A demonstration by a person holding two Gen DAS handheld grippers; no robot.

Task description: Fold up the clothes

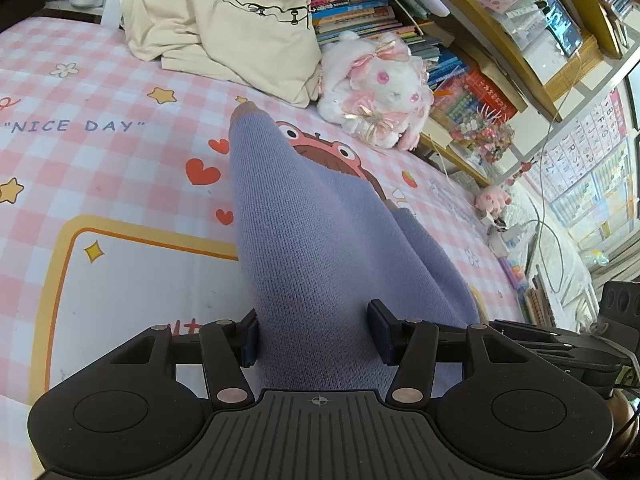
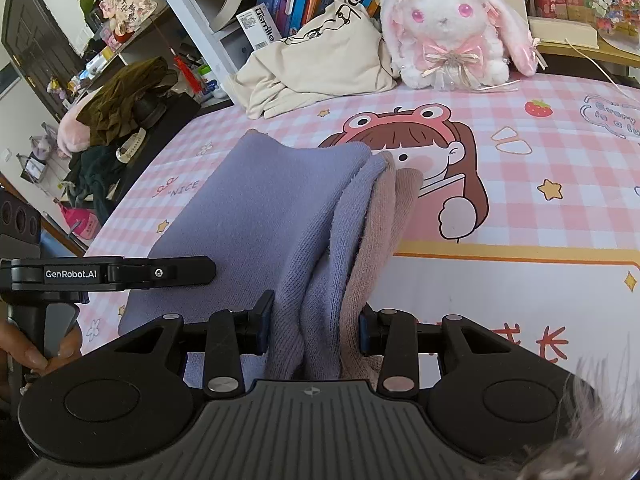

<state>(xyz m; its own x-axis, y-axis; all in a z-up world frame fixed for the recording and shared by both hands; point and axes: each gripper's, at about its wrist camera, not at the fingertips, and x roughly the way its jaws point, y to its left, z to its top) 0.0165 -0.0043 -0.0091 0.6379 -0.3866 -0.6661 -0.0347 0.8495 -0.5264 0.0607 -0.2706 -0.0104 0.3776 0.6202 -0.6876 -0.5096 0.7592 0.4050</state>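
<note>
A lavender knit garment (image 1: 308,248) with a dusty-pink part lies folded in a long strip on the pink checked bed sheet (image 1: 100,92). My left gripper (image 1: 314,332) is shut on its near end, thick cloth bunched between the fingers. In the right wrist view the same garment (image 2: 280,200) shows several stacked layers, lavender and pink. My right gripper (image 2: 314,324) is shut on the bunched near edge of those layers. The left gripper's body (image 2: 108,274) shows at the left of that view, beside the garment.
A cream garment (image 1: 240,36) is heaped at the far side of the bed, next to a white and pink plush rabbit (image 1: 380,84). Bookshelves (image 1: 360,4) stand behind them. Dark clothes (image 2: 116,104) are piled past the bed's left edge. Cables (image 1: 540,220) hang at the right.
</note>
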